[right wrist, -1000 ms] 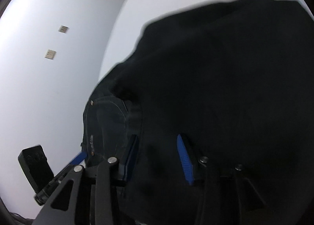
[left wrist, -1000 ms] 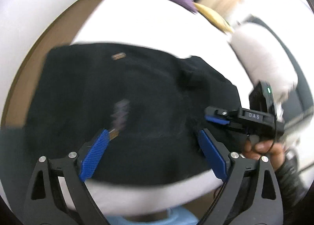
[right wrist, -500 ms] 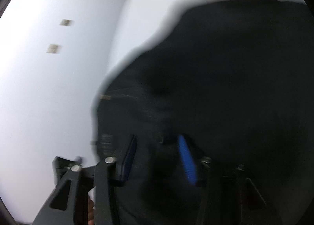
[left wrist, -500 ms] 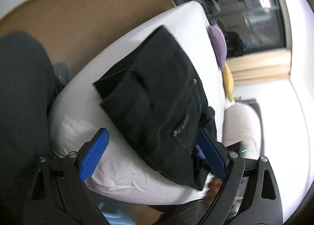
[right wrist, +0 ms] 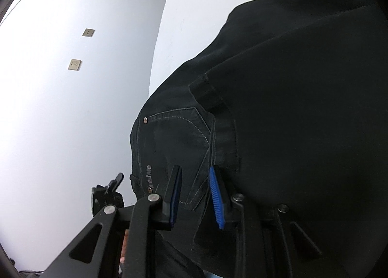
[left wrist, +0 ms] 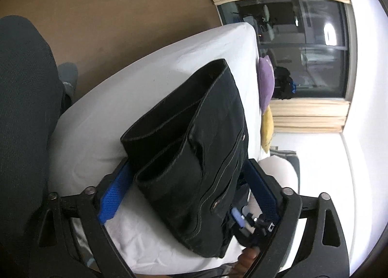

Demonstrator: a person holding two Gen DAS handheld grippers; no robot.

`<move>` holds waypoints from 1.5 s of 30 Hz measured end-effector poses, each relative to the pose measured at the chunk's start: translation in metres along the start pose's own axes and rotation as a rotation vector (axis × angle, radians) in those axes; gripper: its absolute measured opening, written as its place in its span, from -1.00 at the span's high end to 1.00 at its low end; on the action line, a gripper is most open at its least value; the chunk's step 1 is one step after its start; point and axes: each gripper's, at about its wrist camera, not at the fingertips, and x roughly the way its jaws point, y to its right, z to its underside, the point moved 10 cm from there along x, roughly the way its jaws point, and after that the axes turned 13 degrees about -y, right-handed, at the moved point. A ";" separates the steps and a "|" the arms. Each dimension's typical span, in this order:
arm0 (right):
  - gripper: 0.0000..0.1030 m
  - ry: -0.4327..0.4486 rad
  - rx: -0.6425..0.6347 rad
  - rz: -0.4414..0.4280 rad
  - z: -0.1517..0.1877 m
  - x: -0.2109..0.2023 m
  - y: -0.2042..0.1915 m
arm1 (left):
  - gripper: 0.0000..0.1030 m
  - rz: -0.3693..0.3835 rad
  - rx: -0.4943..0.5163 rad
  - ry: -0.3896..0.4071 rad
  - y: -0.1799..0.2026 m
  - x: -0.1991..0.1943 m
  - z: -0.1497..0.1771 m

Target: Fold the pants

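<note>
Black denim pants (left wrist: pixel 194 152) lie folded in a thick stack on a white bed (left wrist: pixel 145 79). My left gripper (left wrist: pixel 189 188) is open, with its fingers on either side of the near end of the stack. In the right wrist view the pants (right wrist: pixel 278 108) fill most of the frame, showing a back pocket and a rivet. My right gripper (right wrist: pixel 196 193) has its jaws partly open with a fold of denim between them; the pads do not clearly press it. Its blue tip shows in the left wrist view at the stack's lower right edge (left wrist: pixel 238 217).
A purple cushion (left wrist: pixel 265 81) and a yellow one (left wrist: pixel 268 130) lie at the bed's far side by a dark window (left wrist: pixel 303 47). A dark fabric chair back (left wrist: pixel 21 108) stands at the left. A brown wall (left wrist: pixel 109 16) is behind the bed.
My left gripper has swung round and dropped to the end of the stack, now straddling it. The right gripper has stayed at the pants with the same jaw gap.
</note>
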 end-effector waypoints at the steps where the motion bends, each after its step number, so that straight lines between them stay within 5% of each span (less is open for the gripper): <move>1: 0.47 0.002 -0.002 0.007 -0.001 -0.001 -0.002 | -0.23 -0.008 -0.006 -0.003 -0.001 -0.001 -0.002; 4: 0.47 0.005 -0.016 0.085 -0.013 -0.002 -0.011 | 0.18 -0.043 -0.004 -0.011 0.003 0.004 -0.005; 10: 0.47 -0.033 -0.064 0.203 -0.026 0.007 -0.019 | 0.60 -0.091 0.079 0.018 0.023 -0.004 0.001; 12: 0.53 -0.080 -0.065 0.260 -0.028 0.024 -0.012 | 0.64 -0.120 0.156 0.044 0.042 -0.008 0.002; 14: 0.96 -0.083 -0.056 0.309 -0.031 0.031 -0.003 | 0.66 -0.139 0.235 0.062 0.062 -0.010 0.005; 15: 1.00 -0.075 -0.045 0.330 -0.034 0.032 0.002 | 0.67 -0.150 0.268 0.068 0.070 -0.010 0.006; 24: 1.00 -0.008 -0.041 0.264 -0.029 0.029 0.006 | 0.70 -0.248 0.519 0.061 0.124 0.012 0.032; 25: 0.76 -0.007 -0.021 0.217 -0.023 0.021 0.005 | 0.70 -0.263 0.561 0.056 0.133 0.016 0.038; 26: 0.22 0.014 0.003 0.158 -0.024 0.010 0.002 | 0.70 -0.276 0.606 0.050 0.144 0.021 0.044; 28: -0.27 0.107 0.023 0.080 -0.027 -0.031 0.018 | 0.70 -0.307 0.713 0.026 0.167 0.037 0.061; 34: -0.41 0.146 0.047 -0.168 -0.024 -0.090 0.025 | 0.70 -0.424 1.073 -0.091 0.205 0.114 0.145; 38: -0.71 0.138 -0.007 -0.203 -0.016 -0.100 0.017 | 0.70 -0.535 1.247 -0.178 0.185 0.169 0.195; 45: -0.71 0.069 -0.055 -0.117 -0.014 -0.080 0.017 | 0.70 -0.643 1.370 -0.192 0.162 0.191 0.223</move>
